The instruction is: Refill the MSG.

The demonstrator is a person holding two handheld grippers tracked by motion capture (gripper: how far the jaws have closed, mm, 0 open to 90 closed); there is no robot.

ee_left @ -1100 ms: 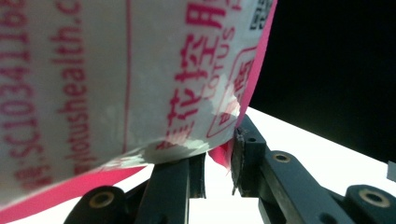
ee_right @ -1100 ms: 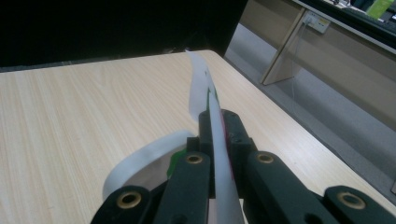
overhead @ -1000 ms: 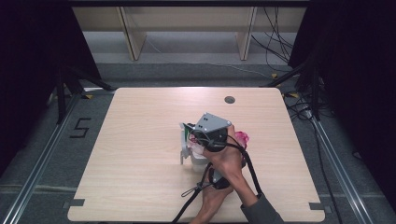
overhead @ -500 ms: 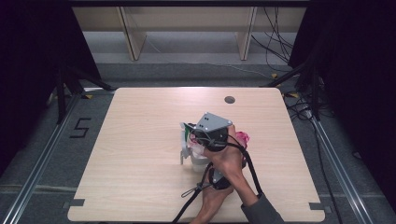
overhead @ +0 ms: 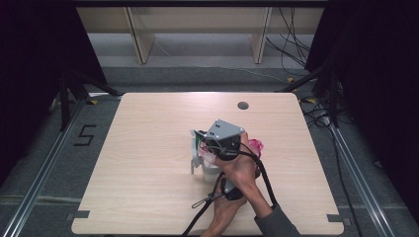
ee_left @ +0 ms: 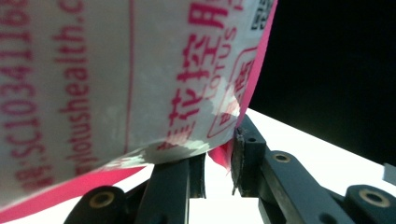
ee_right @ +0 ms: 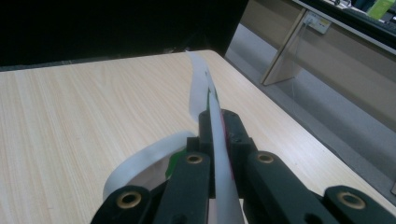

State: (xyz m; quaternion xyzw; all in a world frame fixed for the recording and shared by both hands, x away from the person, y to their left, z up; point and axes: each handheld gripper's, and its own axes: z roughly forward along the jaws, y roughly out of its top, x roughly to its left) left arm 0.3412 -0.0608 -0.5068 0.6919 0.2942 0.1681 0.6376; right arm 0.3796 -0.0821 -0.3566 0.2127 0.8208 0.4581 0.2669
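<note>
A white plastic bag (overhead: 207,160) with red print, a pink edge and a green patch lies crumpled at the middle of the wooden table (overhead: 148,148). My right gripper (overhead: 203,144), topped by a grey plate, sits over it in a person's hand. In the right gripper view my right gripper (ee_right: 217,116) is shut on a thin white edge of the bag (ee_right: 201,79), which curls away over the table. My left gripper (ee_left: 219,156) has the bag's pink lower fold pinched between its jaws. The printed bag (ee_left: 116,70) looms close above them.
A small dark round hole (overhead: 242,105) lies in the table's far side. Shelf legs (overhead: 138,34) stand beyond the far edge. Cables (overhead: 316,111) trail over the floor at the right. A "5" mark (overhead: 85,134) is on the floor at the left.
</note>
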